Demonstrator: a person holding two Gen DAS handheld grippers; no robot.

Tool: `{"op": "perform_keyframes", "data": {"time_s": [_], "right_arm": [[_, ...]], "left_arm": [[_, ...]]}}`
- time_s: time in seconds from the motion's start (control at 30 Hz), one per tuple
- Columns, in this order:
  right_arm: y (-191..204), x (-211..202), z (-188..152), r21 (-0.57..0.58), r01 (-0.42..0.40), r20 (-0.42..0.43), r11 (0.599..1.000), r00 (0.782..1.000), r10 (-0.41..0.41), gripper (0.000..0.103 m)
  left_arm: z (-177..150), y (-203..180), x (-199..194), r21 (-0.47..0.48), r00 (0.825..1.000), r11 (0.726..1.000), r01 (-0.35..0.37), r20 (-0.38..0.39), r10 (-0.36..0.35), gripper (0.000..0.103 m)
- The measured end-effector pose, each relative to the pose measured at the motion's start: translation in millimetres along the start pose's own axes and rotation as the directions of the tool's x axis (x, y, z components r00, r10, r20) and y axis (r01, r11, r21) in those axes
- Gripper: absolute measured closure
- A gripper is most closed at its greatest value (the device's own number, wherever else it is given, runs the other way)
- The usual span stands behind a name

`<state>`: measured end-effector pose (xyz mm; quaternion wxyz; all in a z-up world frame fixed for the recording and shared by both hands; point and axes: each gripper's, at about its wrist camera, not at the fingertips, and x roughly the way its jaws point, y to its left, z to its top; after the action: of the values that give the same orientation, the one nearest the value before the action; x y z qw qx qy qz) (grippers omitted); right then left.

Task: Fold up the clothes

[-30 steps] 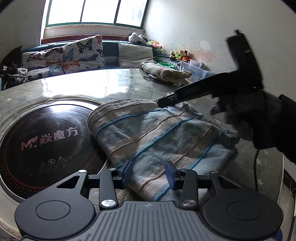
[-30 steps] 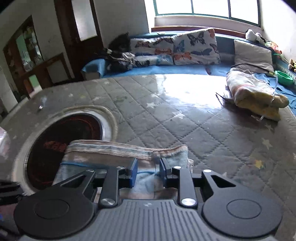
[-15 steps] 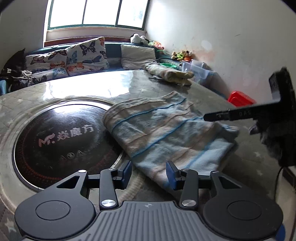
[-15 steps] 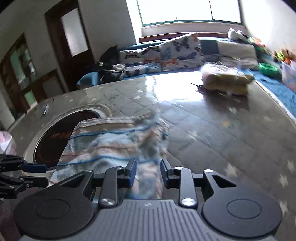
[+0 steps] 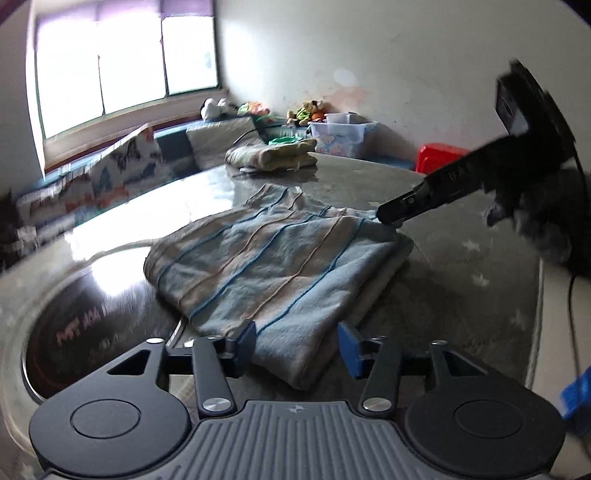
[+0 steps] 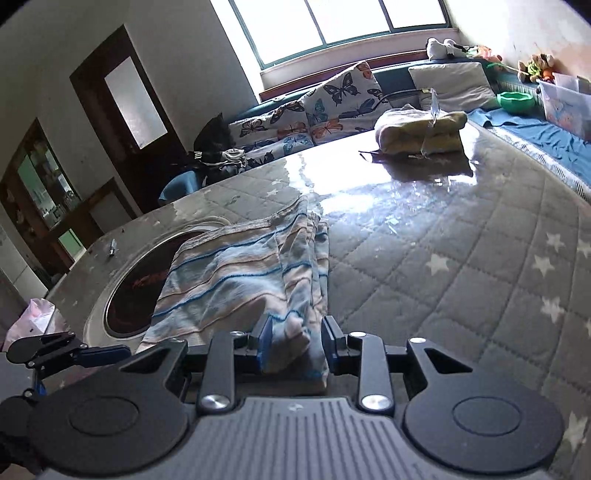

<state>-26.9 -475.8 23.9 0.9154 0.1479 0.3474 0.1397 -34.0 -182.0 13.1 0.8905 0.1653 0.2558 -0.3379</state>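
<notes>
Standing open, the left gripper [image 5: 297,343] with blue pads, jaws wide apart and holding nothing, with the near corner of the folded blue and beige striped knit garment [image 5: 280,258] lying just in front of the gap, not touching either pad as far as visible. Standing partly open, the right gripper [image 6: 297,345], its two blue pads on either side of a bunched end of the same striped garment [image 6: 240,273]; whether pressing on the cloth or only flanking it, cannot tell with certainty, though a gap showing beside each pad. Seen in the left wrist view reaching in from the right, the tip of the right gripper [image 5: 391,214] touching the far right corner of the garment. Lying on the grey quilted table cover with white stars [image 6: 461,266], the garment, its left part hanging over the round dark glass cooktop with steel rim [image 6: 125,291]. Resting well apart at the far end of the table, a folded yellowish bundle of cloth [image 6: 421,133]. Standing behind, a bench with butterfly-print cushions [image 6: 340,96] under a bright window [image 6: 351,18].
</notes>
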Motion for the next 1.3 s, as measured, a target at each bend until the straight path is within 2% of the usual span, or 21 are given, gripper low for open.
{"op": "perform_keyframes", "data": {"time_s": [0.03,0.13,0.17,0.2,0.27,0.47,0.67,0.77,0.8,1.0,1.3], "right_arm": [[1,0,-2,0.005,-0.002,-0.001,1.0,1.0,0.002,0.074],[5,0,-4,-0.004,0.006,0.007,1.0,1.0,-0.006,0.081],[8,-1,-4,-0.012,0.008,0.012,1.0,1.0,-0.008,0.082],[9,-3,-4,-0.015,0.006,0.017,1.0,1.0,-0.006,0.086],[13,-7,-3,-0.02,0.003,0.029,1.0,1.0,-0.002,0.089],[25,-19,-1,-0.037,-0.007,0.063,0.999,0.998,0.01,0.092],[15,2,-32,0.049,-0.026,-0.033,0.998,0.999,0.028,0.092],[11,-3,-33,0.068,-0.041,-0.029,0.997,0.999,0.044,0.086],[12,-6,-30,0.062,-0.043,-0.026,0.997,0.999,0.045,0.083],[24,-12,-7,-0.053,-0.029,0.011,0.998,0.999,0.03,0.083],[55,36,-7,-0.188,-0.086,-0.051,0.978,0.996,0.078,0.083]], "left_arm": [[-1,-4,1,0.027,1.0,1.0,-0.011,0.006,0.011,0.06],[-4,-13,6,0.106,0.999,0.993,-0.048,0.016,0.047,0.078],[-5,-15,7,0.119,0.998,0.991,-0.054,0.017,0.053,0.088],[-6,-15,8,0.131,0.998,0.99,-0.06,0.018,0.058,0.093],[-6,-15,6,0.129,0.997,0.989,-0.074,0.031,0.07,0.098],[-3,-3,-15,0.074,0.989,0.99,-0.124,0.086,0.117,0.099],[-20,-2,-12,0.086,0.991,0.987,-0.132,0.032,0.13,0.099],[-26,-3,-15,0.113,0.991,0.985,-0.134,0.026,0.132,0.099],[-27,-1,-15,0.118,0.991,0.984,-0.133,0.025,0.131,0.099],[-26,3,-23,0.116,0.993,0.986,-0.121,0.015,0.121,0.098],[-28,5,-18,0.093,0.988,0.984,-0.153,-0.002,0.154,0.099]]}}
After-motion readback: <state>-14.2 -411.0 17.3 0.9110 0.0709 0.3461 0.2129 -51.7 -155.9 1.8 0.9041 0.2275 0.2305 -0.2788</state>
